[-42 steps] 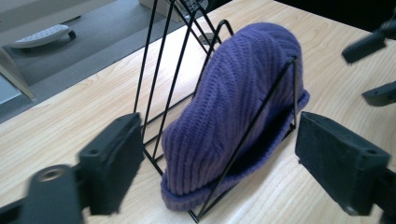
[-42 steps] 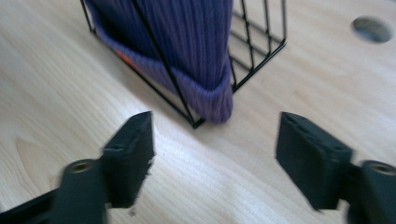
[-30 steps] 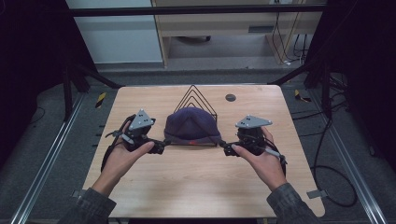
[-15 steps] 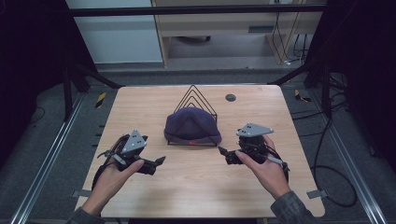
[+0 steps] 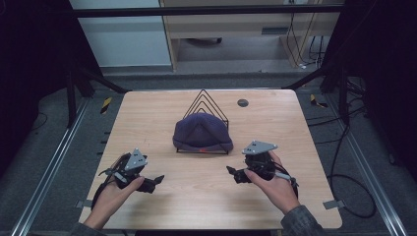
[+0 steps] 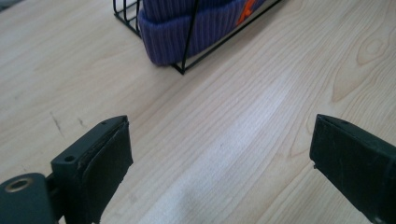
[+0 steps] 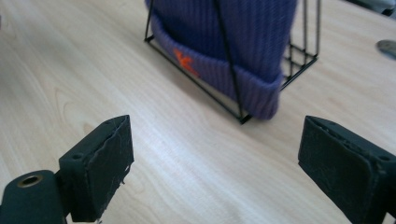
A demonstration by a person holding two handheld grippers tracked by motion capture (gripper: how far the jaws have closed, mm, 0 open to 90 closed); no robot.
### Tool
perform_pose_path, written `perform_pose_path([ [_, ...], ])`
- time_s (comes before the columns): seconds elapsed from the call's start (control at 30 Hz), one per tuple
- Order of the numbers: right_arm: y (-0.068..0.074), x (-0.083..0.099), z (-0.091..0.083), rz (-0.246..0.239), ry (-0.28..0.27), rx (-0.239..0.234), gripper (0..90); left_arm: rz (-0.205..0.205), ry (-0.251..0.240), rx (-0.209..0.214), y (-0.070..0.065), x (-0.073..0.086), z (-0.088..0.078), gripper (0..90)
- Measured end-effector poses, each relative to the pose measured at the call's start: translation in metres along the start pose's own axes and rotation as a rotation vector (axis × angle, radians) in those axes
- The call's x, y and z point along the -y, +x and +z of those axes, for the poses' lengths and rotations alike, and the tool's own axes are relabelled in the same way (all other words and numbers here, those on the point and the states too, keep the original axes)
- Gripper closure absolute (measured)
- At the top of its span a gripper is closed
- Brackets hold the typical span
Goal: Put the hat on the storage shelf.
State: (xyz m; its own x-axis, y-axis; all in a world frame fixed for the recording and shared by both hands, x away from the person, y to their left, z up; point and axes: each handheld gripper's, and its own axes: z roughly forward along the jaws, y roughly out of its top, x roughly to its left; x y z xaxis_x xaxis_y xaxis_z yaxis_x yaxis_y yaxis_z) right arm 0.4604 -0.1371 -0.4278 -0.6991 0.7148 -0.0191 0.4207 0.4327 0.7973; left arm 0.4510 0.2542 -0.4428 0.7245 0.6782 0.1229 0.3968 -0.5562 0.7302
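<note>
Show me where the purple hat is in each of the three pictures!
High view: the purple hat sits mid-table, draped in the black wire rack.
Left gripper view: the hat is at the top, a little left of centre, behind the rack's wires.
Right gripper view: the hat is at the top, centre to right.
Shared landmark: the orange mark on the hat's folded brim, seen in all three.

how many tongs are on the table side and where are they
2. The left tongs are held at the table's near-left, the right tongs at its near-right, both open and apart from the purple beanie in the wire rack.
</note>
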Motion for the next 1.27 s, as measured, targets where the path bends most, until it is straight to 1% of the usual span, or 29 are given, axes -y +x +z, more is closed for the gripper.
perform_pose_path([
  [0.03,0.0,0.0,0.0,0.0,0.0,0.0,10.5,0.0,0.0,0.0,0.0,0.0,0.0,4.9],
  [0.07,0.002,0.003,0.002,-0.002,0.003,-0.013,10.5,0.002,0.011,-0.002,0.0,0.002,0.001,4.9],
  [0.1,0.008,0.009,0.008,-0.008,0.019,-0.035,10.5,-0.003,0.026,0.0,0.0,0.006,0.004,4.9],
  [0.17,0.013,0.015,0.015,-0.018,0.045,-0.049,10.5,-0.002,0.033,0.002,0.001,0.008,0.006,4.9],
  [0.2,0.013,0.015,0.015,-0.018,0.045,-0.049,10.5,-0.006,0.039,-0.002,0.001,0.01,0.007,4.9],
  [0.23,0.017,0.022,0.023,-0.018,0.065,-0.062,10.5,0.004,0.067,-0.017,0.003,0.015,0.011,4.9],
  [0.27,0.018,0.025,0.027,-0.021,0.071,-0.069,10.5,0.012,0.084,-0.024,0.003,0.017,0.012,4.9],
  [0.3,0.019,0.028,0.03,-0.015,0.083,-0.073,10.5,0.01,0.094,-0.027,0.004,0.02,0.015,4.9],
  [0.33,0.019,0.028,0.03,-0.015,0.083,-0.073,10.5,0.01,0.094,-0.027,0.004,0.02,0.015,4.9],
  [0.37,0.02,0.031,0.037,-0.009,0.09,-0.079,10.5,0.001,0.112,-0.019,0.006,0.024,0.019,4.9],
  [0.4,0.02,0.031,0.037,-0.009,0.09,-0.079,10.5,0.001,0.112,-0.019,0.006,0.024,0.019,5.0],
  [0.43,0.019,0.033,0.042,0.014,0.088,-0.082,10.5,0.014,0.145,-0.019,0.009,0.028,0.024,5.0],
  [0.47,0.019,0.033,0.042,0.014,0.088,-0.082,10.5,0.014,0.145,-0.019,0.009,0.028,0.024,5.2],
  [0.5,0.018,0.034,0.047,0.037,0.087,-0.072,10.6,0.015,0.161,-0.038,0.011,0.029,0.027,5.5],
  [0.57,0.017,0.035,0.054,0.029,0.107,-0.059,10.6,0.011,0.157,-0.037,0.013,0.029,0.028,5.5],
  [0.6,0.016,0.036,0.056,0.031,0.12,-0.048,10.6,-0.006,0.149,-0.038,0.016,0.03,0.029,5.5],
  [0.67,0.015,0.039,0.062,0.033,0.14,-0.046,9.9,-0.005,0.161,-0.037,0.017,0.032,0.032,5.4],
  [0.73,0.015,0.042,0.068,0.028,0.166,-0.028,9.0,-0.016,0.162,-0.028,0.02,0.034,0.034,4.6],
  [0.8,0.016,0.045,0.072,0.017,0.143,0.0,7.6,-0.024,0.174,-0.055,0.022,0.036,0.037,4.5],
  [0.83,0.016,0.045,0.072,0.017,0.143,0.0,7.6,-0.024,0.174,-0.055,0.022,0.036,0.037,4.4],
  [0.87,0.017,0.046,0.074,0.008,0.134,0.008,6.5,-0.034,0.177,-0.059,0.023,0.037,0.039,2.3],
  [0.9,0.018,0.046,0.075,0.015,0.124,0.009,5.9,-0.052,0.168,-0.045,0.024,0.038,0.041,1.9],
  [0.93,0.018,0.047,0.076,0.019,0.109,0.013,5.2,-0.055,0.163,-0.044,0.025,0.038,0.041,1.7],
  [1.0,0.019,0.048,0.076,0.022,0.103,0.018,5.1,-0.064,0.152,-0.04,0.025,0.039,0.043,0.5],
  [1.03,0.019,0.048,0.077,0.022,0.102,0.022,4.8,-0.106,0.117,0.009,0.028,0.043,0.047,0.0],
  [1.07,0.019,0.048,0.077,0.024,0.102,0.025,4.6,-0.106,0.117,0.009,0.028,0.043,0.047,0.0],
  [1.1,0.02,0.047,0.077,0.027,0.102,0.028,4.4,-0.111,0.068,0.028,0.03,0.047,0.05,0.0],
  [1.13,0.02,0.047,0.077,0.032,0.103,0.033,4.2,-0.113,0.051,0.031,0.03,0.048,0.051,0.0],
  [1.27,0.021,0.047,0.077,0.047,0.107,0.044,2.8,-0.11,0.046,0.033,0.032,0.048,0.051,0.0],
])
